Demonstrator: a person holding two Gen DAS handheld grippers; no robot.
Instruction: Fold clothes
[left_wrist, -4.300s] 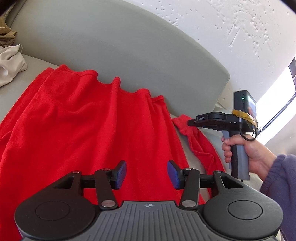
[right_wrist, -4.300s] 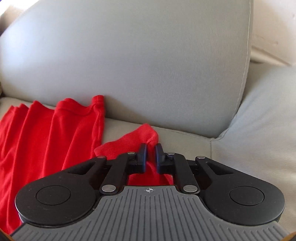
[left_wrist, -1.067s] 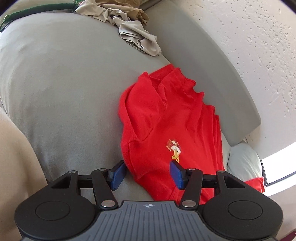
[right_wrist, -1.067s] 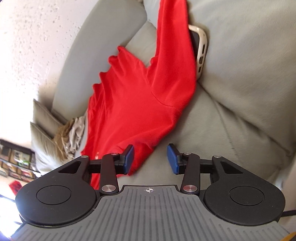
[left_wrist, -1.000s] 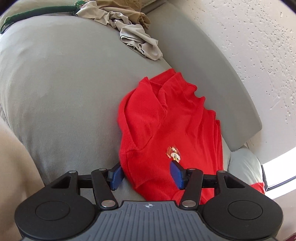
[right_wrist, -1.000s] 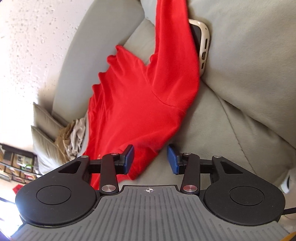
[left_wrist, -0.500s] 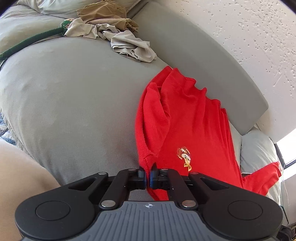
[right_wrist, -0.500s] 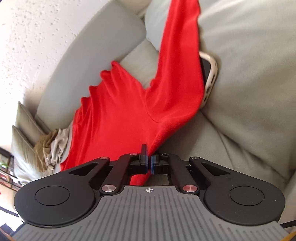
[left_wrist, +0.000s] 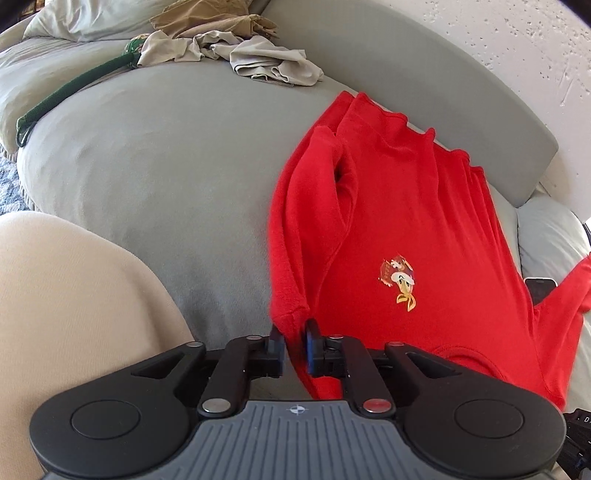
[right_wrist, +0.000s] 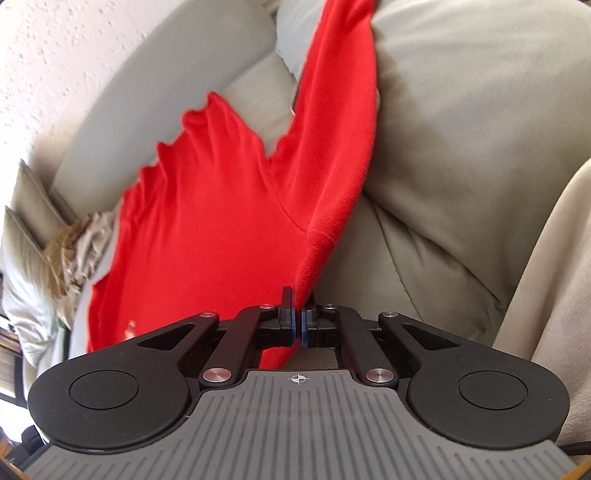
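A red shirt (left_wrist: 406, 206) with a small cartoon print lies spread over the grey sofa seat (left_wrist: 166, 166), its hem against the backrest. My left gripper (left_wrist: 294, 334) is shut on a bunched fold at the shirt's near left shoulder. In the right wrist view the same shirt (right_wrist: 221, 221) stretches from the backrest down to my right gripper (right_wrist: 297, 321), which is shut on the near edge by the other shoulder. One sleeve (right_wrist: 343, 74) runs up over a side cushion (right_wrist: 461, 129).
A heap of beige and tan clothes (left_wrist: 258, 62) sits at the far end of the seat, beside a green strap (left_wrist: 74, 88). A phone (left_wrist: 539, 286) lies at the shirt's right edge. A person's beige-clad leg (left_wrist: 74, 295) fills the near left.
Both grippers shut on the shirt's near edge about half a second ago and keep hold. The shirt has since been drawn tighter toward me, and the sleeve now hides the phone in the right view.
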